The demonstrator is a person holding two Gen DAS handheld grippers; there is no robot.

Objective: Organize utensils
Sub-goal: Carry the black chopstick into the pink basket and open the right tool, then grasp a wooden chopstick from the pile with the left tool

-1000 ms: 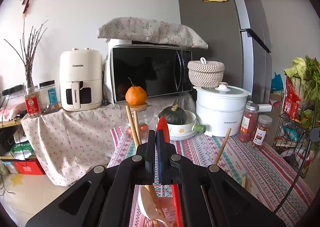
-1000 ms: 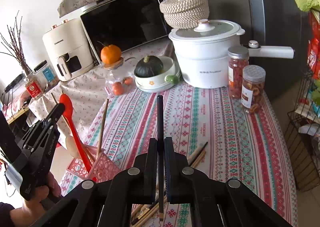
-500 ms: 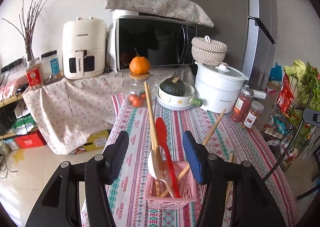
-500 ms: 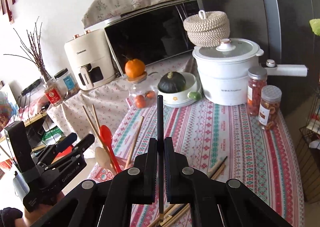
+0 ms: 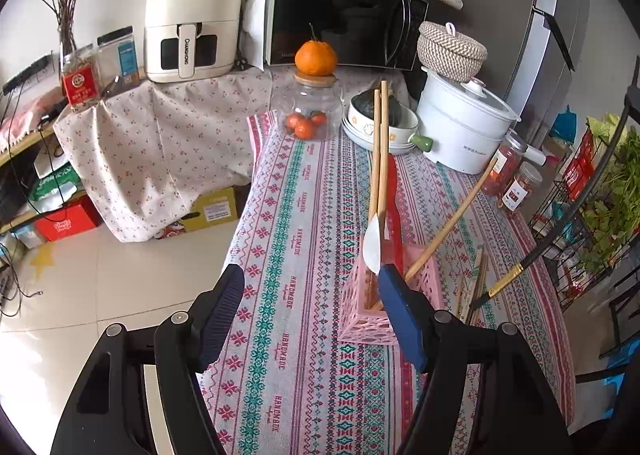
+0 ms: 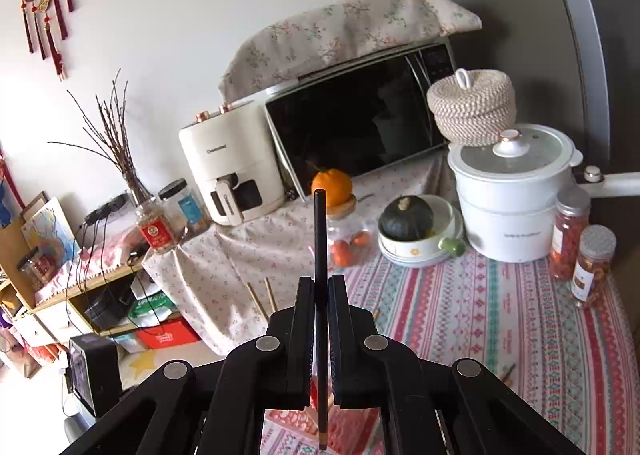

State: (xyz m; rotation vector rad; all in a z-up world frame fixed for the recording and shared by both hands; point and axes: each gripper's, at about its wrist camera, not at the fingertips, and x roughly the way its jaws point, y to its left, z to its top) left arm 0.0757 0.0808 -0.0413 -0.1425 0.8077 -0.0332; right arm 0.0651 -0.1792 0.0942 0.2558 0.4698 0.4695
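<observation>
A pink slotted basket (image 5: pixel 360 319) stands on the patterned tablecloth (image 5: pixel 288 255). It holds two wooden chopsticks (image 5: pixel 379 159), a red spatula (image 5: pixel 394 211), a white spoon (image 5: pixel 373 243) and a slanting wooden stick (image 5: pixel 452 223). My left gripper (image 5: pixel 309 279) hovers just in front of the basket. Its jaws are opening, with nothing between them. Several loose chopsticks (image 5: pixel 474 287) lie to the basket's right. My right gripper (image 6: pixel 321 283) is shut on a black chopstick (image 6: pixel 320 239), which stands upright above the table.
At the table's far end are a glass jar topped by an orange (image 5: pixel 315 59), a bowl with a green squash (image 6: pixel 406 217), a white pot (image 5: pixel 464 127) and two snack jars (image 5: pixel 520 187). A wire rack of greens (image 5: pixel 600 207) stands on the right; the floor drops away on the left.
My left gripper let go of the red spatula, now standing in the basket, then opened wide and drew back to the left. My right gripper rose, still holding the black chopstick.
</observation>
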